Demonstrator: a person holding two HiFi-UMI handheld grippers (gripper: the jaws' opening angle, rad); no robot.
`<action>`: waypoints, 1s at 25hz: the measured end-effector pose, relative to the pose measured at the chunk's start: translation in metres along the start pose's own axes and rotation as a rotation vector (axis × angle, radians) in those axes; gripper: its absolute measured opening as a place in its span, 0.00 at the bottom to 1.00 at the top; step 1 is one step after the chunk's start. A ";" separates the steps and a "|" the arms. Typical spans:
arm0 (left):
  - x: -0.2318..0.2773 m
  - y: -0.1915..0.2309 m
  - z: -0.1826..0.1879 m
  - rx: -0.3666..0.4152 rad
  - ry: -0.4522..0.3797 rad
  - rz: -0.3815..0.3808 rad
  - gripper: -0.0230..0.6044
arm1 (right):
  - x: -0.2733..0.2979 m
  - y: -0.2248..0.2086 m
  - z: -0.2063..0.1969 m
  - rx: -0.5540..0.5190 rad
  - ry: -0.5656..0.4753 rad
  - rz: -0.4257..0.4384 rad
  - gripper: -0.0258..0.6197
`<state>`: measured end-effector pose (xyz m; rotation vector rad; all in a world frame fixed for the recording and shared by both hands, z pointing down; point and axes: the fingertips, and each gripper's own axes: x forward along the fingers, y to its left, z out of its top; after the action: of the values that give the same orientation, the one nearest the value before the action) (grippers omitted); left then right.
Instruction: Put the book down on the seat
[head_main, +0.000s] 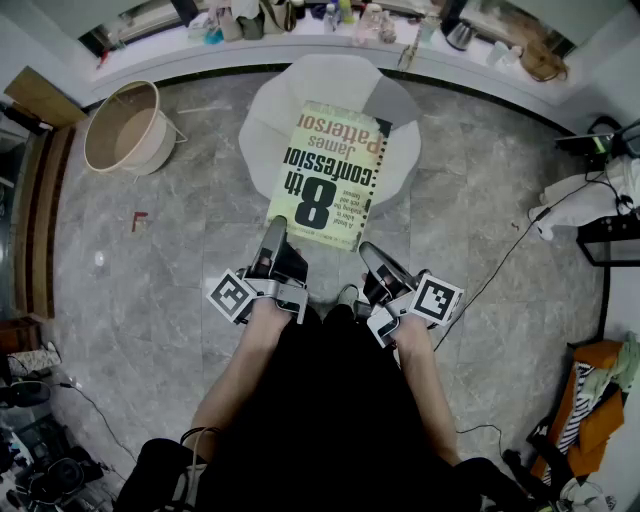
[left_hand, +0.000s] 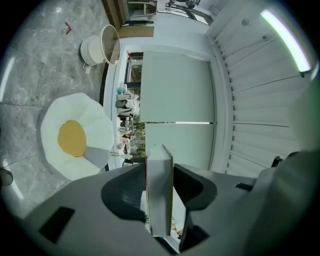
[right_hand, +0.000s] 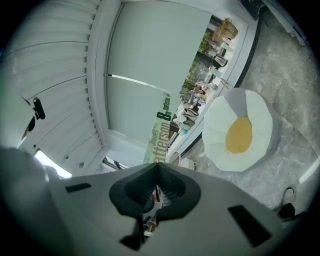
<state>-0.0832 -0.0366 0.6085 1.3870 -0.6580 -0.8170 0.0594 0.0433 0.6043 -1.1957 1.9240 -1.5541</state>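
1. Grey marbled floor (head_main: 200, 230) lay all round. A white seat (head_main: 265, 125) stood ahead, its yellow middle hidden under the book (head_main: 330, 170) from the head view.
2. Book was held in the air, cover up, not on the seat.
3. Left gripper (head_main: 274, 232) was clamped on the book's near edge, a thick block of pages between its jaws.
4. Right gripper (head_main: 368, 254) had its jaws pinched almost together on a thin edge at the near right corner.
5. Beige bucket (head_main: 125, 128) stood left of the seat, apart from it. Cluttered sill (head_main: 300, 22) ran behind; a cable (head_main: 510, 255) trailed at right.

left gripper (head_main: 277, 224), right gripper (head_main: 367, 250): grey bodies, black jaws, black-and-white marker cubes (head_main: 232, 295); person in black clothing (head_main: 320, 400).
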 end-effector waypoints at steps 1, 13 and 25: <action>0.000 0.000 -0.001 -0.004 -0.005 0.003 0.32 | 0.000 0.001 0.000 0.000 0.002 0.002 0.06; 0.001 0.008 -0.003 -0.011 -0.029 0.037 0.32 | -0.007 0.000 0.006 -0.003 0.005 -0.018 0.06; 0.000 0.010 -0.010 -0.027 -0.069 0.047 0.32 | -0.022 -0.006 0.018 0.046 -0.019 0.007 0.06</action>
<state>-0.0742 -0.0313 0.6176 1.3189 -0.7278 -0.8371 0.0867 0.0503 0.5997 -1.1794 1.8688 -1.5690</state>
